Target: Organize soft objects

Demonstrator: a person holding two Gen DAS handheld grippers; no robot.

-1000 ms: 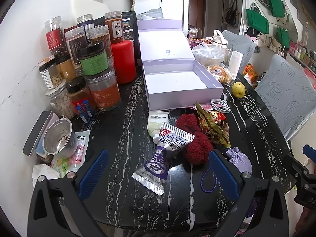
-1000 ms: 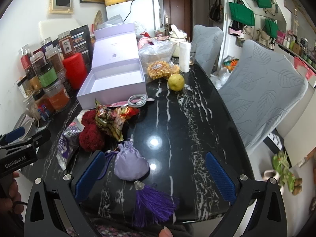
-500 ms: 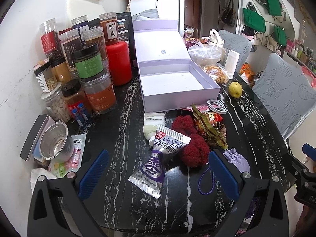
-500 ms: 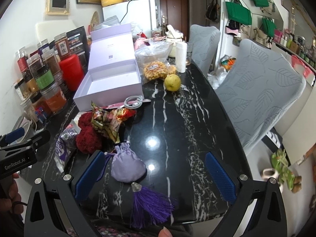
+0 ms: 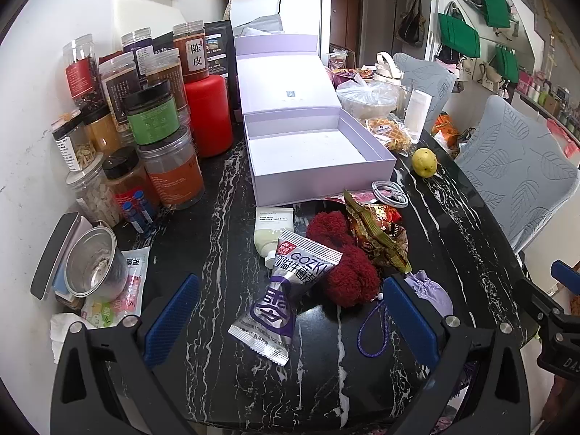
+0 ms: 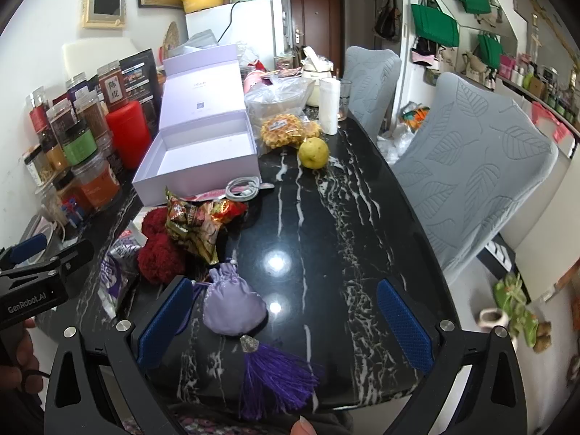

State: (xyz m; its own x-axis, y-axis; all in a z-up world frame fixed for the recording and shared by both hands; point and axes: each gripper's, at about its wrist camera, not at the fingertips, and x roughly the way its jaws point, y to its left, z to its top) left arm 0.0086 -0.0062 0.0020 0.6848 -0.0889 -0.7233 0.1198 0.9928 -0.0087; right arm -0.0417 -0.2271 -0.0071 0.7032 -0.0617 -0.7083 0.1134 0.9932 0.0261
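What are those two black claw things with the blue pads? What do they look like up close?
Each is a hand-held black frame splitting into two angled prongs. The left gripper and right gripper carry textured blue fingers fixed with round silver bolts. In the right view the left one's side reads "GenRobot.AI" in white. No cables or sleeves show.

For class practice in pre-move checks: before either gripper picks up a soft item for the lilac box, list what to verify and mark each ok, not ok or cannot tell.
1. Box open and empty inside: ok.
2. Left gripper open, nothing held: ok.
3. Right gripper open, nothing held: ok.
4. Pouch lying free between the right gripper's fingers, nothing on top: ok.
5. Red pompom clear to lift: not ok, the snack packet and foil wrappers overlap it.
6. Path from pouch to box clear: not ok, wrappers and cable lie between.
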